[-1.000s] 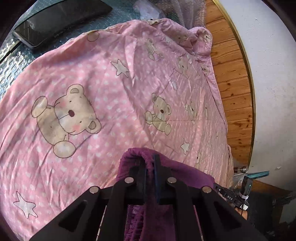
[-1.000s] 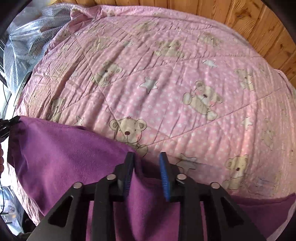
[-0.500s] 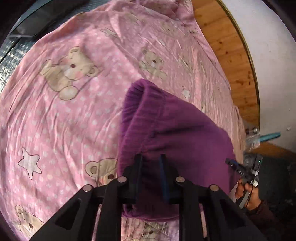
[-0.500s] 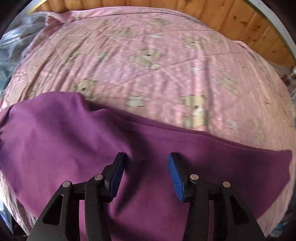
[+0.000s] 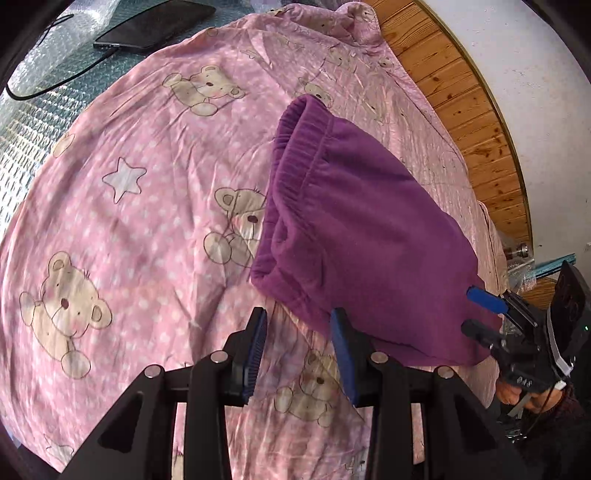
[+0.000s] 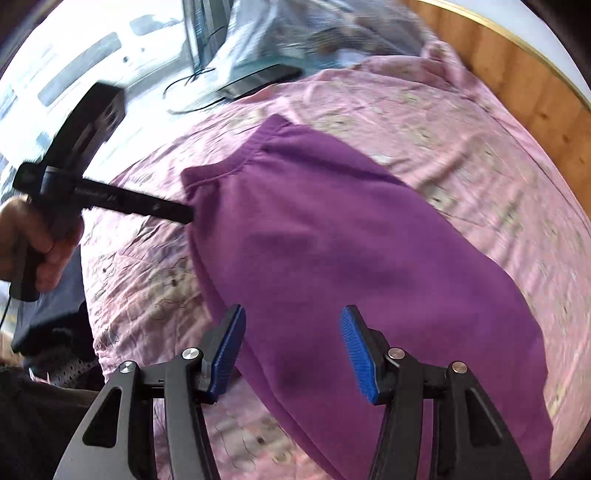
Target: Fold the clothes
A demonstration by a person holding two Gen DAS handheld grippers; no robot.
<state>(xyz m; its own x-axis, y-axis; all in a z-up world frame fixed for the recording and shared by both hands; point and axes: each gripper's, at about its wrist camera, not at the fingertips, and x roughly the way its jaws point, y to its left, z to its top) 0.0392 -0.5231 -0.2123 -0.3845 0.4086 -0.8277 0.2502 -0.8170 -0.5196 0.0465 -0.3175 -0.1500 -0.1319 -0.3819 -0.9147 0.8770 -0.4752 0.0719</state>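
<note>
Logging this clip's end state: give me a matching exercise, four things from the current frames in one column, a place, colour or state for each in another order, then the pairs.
Things:
1. purple garment
2. left gripper
3. quilt
4. dark flat device

Descriptions:
A. pink with bears and stars
B. lying folded on the bedding, elastic band at the far end
C. open, nothing between its fingers
D. beyond the bedding's far edge, cable attached

Pairs: 1-B, 2-C, 3-A, 4-D

The right gripper is open too, hovering over the garment.
</note>
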